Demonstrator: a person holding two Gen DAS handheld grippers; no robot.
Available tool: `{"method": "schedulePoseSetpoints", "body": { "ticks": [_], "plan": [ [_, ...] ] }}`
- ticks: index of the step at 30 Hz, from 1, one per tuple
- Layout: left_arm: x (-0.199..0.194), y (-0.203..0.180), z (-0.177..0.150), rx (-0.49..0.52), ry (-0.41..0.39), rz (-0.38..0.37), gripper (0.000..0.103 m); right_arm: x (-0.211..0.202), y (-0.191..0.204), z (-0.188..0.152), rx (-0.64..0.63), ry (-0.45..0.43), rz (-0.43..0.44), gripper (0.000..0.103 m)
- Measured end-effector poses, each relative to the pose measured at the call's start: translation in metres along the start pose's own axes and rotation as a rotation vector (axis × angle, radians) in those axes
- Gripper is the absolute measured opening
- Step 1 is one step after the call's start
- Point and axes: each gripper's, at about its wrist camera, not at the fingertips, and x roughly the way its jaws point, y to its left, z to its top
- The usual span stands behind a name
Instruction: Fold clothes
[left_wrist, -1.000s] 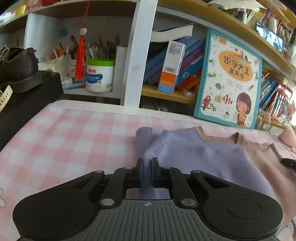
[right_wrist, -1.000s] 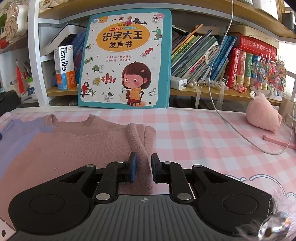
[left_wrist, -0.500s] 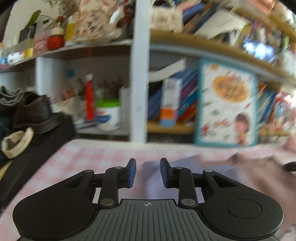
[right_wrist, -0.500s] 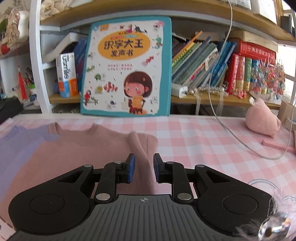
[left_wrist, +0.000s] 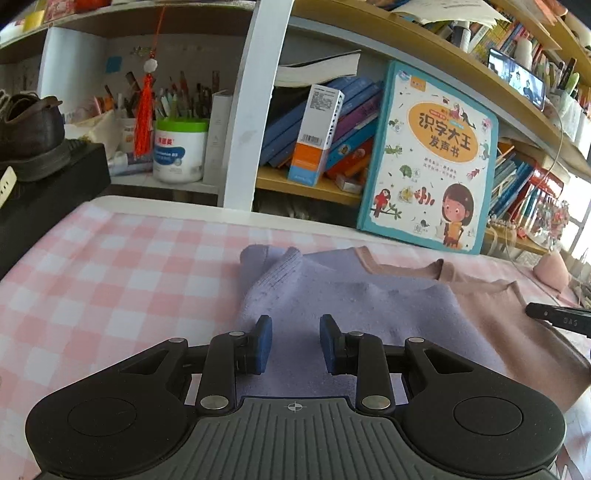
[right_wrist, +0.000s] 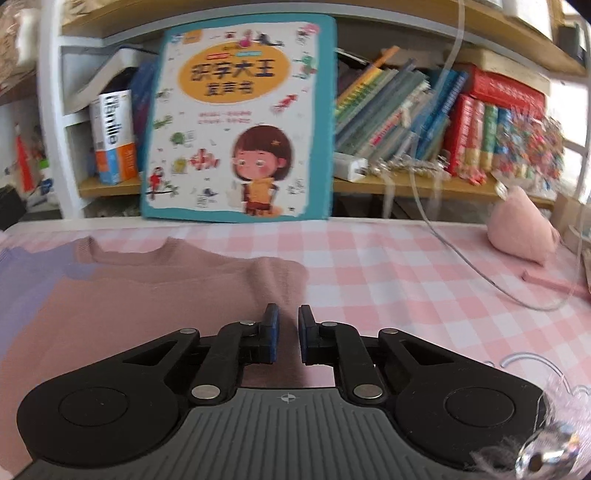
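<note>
A knitted sweater lies flat on the pink checked tablecloth (left_wrist: 110, 277), lilac (left_wrist: 351, 295) on its left side and dusty pink (right_wrist: 147, 295) on its right. My left gripper (left_wrist: 295, 345) hovers over the lilac part near the folded-in sleeve. It is open, and nothing is pinched between its blue pads. My right gripper (right_wrist: 288, 332) sits at the sweater's right edge. Its jaws are closing to a narrow gap with pink knit between the pads. Its black tip (left_wrist: 557, 319) also shows at the right of the left wrist view.
A shelf of books runs along the table's far edge, with a large picture book (left_wrist: 428, 158) leaning on it. A shoe (left_wrist: 29, 133) rests on a black box (left_wrist: 48, 192) at far left. A pink plush (right_wrist: 521, 229) and a thin cable (right_wrist: 461, 258) lie at right.
My left gripper has opened and let go of the lilac fabric it pinched. The right jaws widened a little, then narrowed again on the pink edge.
</note>
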Motion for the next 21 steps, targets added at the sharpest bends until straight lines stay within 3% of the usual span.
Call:
{"method": "schedulePoseSetpoints", "body": {
  "ticks": [15,21],
  "plan": [
    [0.0,-0.008,-0.005,0.054,-0.014,0.041,0.03,0.002,-0.011,-0.002,0.062,0.006,0.045,0.011],
    [-0.001,-0.001,-0.005,0.017,-0.014,0.018,0.031,-0.009,-0.016,-0.006,0.034,-0.008,0.042,0.014]
  ]
}}
